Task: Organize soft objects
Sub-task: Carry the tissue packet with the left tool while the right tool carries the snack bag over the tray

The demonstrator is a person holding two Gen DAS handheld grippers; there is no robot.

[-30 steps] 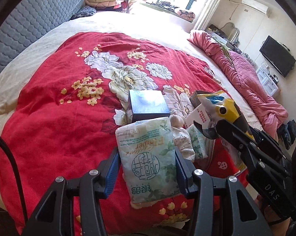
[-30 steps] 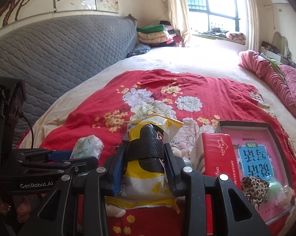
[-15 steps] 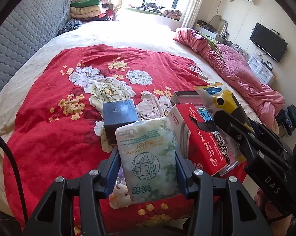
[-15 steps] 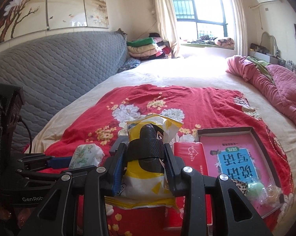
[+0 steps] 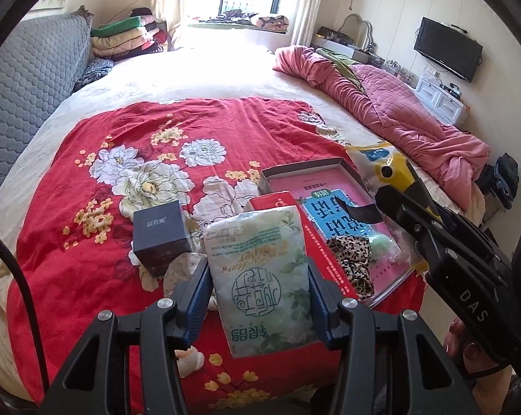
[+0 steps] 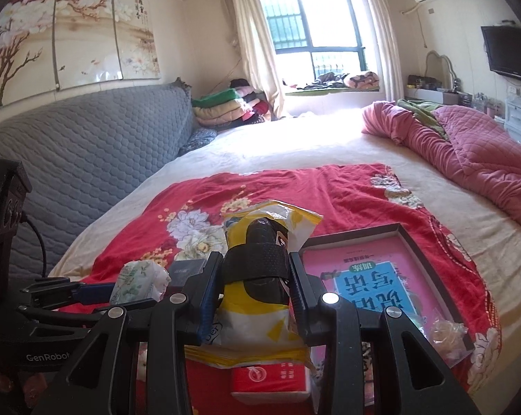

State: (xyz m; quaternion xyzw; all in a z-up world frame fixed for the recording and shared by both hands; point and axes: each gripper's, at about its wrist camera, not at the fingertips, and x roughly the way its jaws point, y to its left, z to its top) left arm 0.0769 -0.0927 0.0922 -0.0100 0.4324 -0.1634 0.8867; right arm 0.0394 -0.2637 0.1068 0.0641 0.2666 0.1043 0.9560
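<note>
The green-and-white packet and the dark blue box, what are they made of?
The green-and-white packet, pinched in the left gripper, looks like soft, slightly shiny plastic film: it wrinkles and puffs. The dark blue box is probably matte cardboard: flat faces, sharp corners, printed lettering.

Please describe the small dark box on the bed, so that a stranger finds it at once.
Find the red flowered blanket on the bed. Near its front edge, left of the shallow tray holding a pink book, stands the dark box. It is the only navy cube, with pale lettering on top.
</note>
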